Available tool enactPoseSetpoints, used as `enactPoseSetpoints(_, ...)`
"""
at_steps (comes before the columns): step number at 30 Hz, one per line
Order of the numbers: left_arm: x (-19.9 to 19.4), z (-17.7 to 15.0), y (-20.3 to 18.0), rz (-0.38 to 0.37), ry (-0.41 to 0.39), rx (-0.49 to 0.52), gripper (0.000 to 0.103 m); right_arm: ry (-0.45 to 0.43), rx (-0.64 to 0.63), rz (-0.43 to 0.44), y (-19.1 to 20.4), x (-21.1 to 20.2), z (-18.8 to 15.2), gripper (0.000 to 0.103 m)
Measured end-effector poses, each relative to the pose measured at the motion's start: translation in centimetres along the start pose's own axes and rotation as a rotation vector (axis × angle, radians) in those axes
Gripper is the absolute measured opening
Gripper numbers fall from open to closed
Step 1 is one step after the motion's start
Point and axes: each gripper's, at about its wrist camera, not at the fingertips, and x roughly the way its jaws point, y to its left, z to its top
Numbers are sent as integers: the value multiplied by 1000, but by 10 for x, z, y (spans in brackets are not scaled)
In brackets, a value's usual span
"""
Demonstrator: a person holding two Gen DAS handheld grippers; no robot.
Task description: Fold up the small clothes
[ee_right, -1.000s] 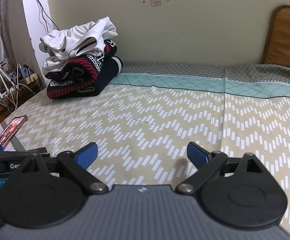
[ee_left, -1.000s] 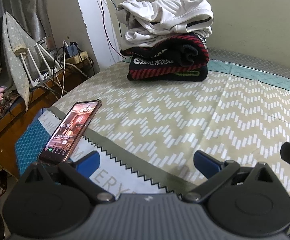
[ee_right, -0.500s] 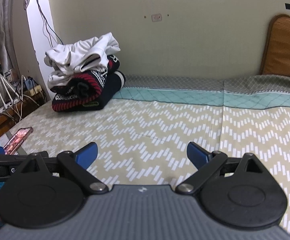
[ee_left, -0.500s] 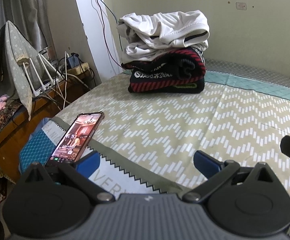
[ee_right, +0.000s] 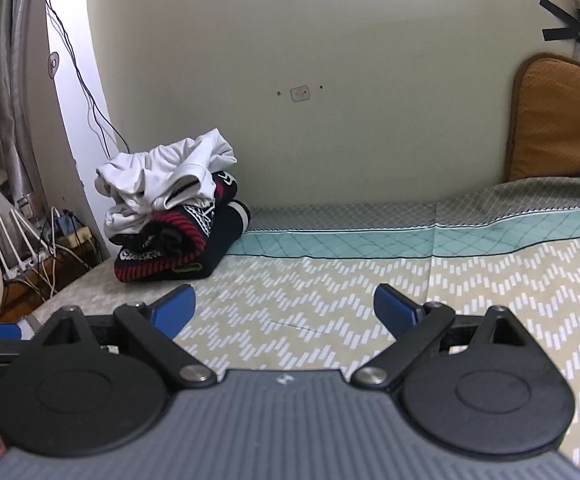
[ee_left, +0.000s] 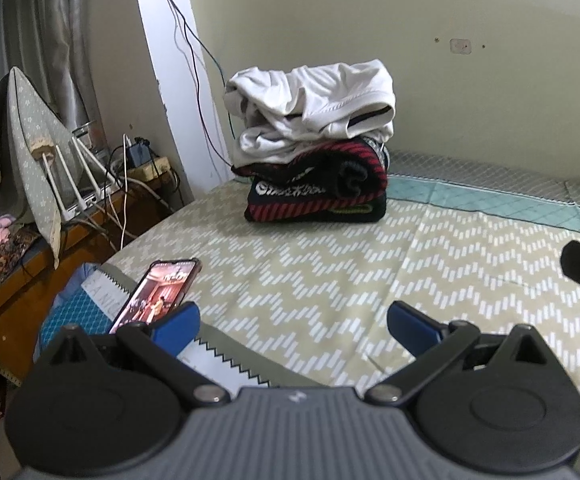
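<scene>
A pile of clothes stands at the far left corner of the bed: a crumpled white garment (ee_left: 314,108) lies on top of a folded black and red garment (ee_left: 318,192). The white garment (ee_right: 165,176) and the black and red one (ee_right: 177,248) also show in the right wrist view. My left gripper (ee_left: 292,326) is open and empty, low over the zigzag bedsheet (ee_left: 330,280), well short of the pile. My right gripper (ee_right: 285,310) is open and empty, also over the bedsheet (ee_right: 330,300), to the right of the pile.
A lit phone (ee_left: 155,294) lies near the bed's left edge on a patterned cloth (ee_left: 101,292). A side table with cables and a router (ee_left: 89,184) stands left of the bed. An orange cushion (ee_right: 558,120) leans on the wall at the right.
Both grippers have drawn back and tilted up from the pile, so it looks smaller and more wall shows. Both stay open and empty.
</scene>
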Motion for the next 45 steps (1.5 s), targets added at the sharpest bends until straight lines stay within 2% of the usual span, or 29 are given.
enactPoseSetpoints(12,-9,3,1,16,-34,3,103,-20,-3,25,2,-5,0,97)
enactPoseSetpoints(45,-4,-1,3,19,-22,13,103,-3,-3,29,1,-1,0,97)
